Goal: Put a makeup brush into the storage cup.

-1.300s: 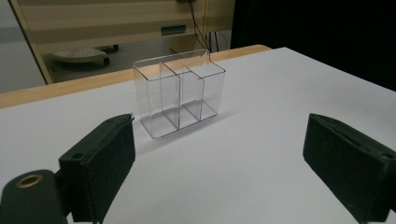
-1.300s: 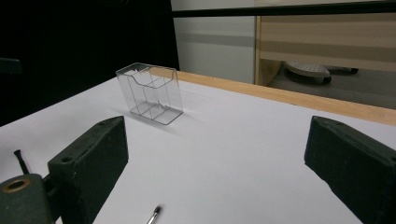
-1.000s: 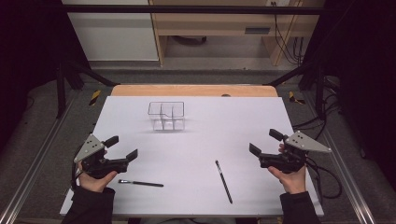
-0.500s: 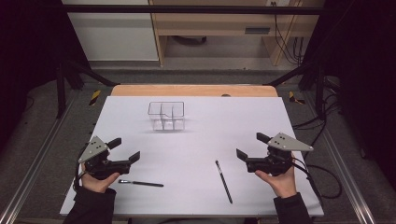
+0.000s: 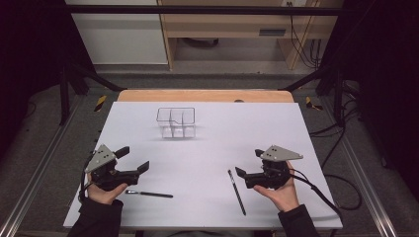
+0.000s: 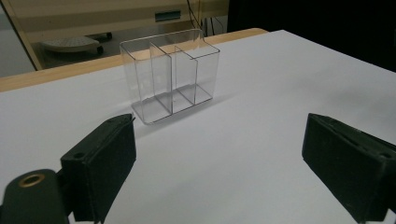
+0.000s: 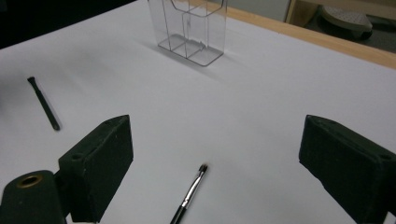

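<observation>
Two brushes lie flat on the white table (image 5: 316, 123): right gripper (image 5: 249, 166), jaws spread wide, lines up on the brush (image 5: 236, 191) at its 6 o'clock, probably for the clear organizer (image 5: 176, 123) at 12. Left gripper (image 5: 132, 159) is spread too, beside the other brush (image 5: 148, 194).

The high view is looking forward and down from above the person's side, taking in the whole white table (image 5: 207, 148) from well back. The left gripper view is riding low and close over the surface, facing the clear organizer (image 6: 170, 74) between its own wide-apart jaws. The right gripper view is sitting equally low at the other side, facing across the table, sharing that organizer (image 7: 191, 28) with the other two views and sharing the near brush (image 7: 190, 193) and the far brush (image 7: 43, 103) with the high view.
</observation>
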The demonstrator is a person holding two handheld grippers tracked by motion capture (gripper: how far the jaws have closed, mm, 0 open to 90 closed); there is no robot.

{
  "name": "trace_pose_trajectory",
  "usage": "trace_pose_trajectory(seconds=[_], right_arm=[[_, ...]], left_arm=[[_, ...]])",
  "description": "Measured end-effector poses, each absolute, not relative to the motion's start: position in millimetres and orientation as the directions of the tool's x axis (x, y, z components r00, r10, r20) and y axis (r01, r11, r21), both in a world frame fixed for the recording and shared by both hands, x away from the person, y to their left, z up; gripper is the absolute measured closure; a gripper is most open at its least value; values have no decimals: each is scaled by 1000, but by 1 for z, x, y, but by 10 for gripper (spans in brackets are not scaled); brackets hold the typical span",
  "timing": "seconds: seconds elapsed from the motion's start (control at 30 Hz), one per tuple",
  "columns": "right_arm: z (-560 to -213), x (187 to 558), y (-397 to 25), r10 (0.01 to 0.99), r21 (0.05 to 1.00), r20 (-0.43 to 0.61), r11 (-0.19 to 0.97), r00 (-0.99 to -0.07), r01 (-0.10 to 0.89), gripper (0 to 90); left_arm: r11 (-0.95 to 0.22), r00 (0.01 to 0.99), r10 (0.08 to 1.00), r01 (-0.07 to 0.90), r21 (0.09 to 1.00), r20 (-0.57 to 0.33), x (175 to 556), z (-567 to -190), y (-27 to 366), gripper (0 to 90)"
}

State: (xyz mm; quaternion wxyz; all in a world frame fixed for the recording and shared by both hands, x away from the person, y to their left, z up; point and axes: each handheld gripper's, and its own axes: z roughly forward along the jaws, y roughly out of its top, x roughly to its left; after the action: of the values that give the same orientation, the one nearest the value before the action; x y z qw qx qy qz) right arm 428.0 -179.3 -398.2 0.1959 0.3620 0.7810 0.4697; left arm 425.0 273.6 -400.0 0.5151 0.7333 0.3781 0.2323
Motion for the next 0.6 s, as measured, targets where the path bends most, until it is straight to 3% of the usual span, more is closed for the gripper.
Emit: trace_pose_trajectory(seconds=[0.6], right_arm=[[-431,429,-156,726,769,12,433,-688,470,200]], left_arm=[[-179,605,794,313,933,-50,424,-399,275,96]])
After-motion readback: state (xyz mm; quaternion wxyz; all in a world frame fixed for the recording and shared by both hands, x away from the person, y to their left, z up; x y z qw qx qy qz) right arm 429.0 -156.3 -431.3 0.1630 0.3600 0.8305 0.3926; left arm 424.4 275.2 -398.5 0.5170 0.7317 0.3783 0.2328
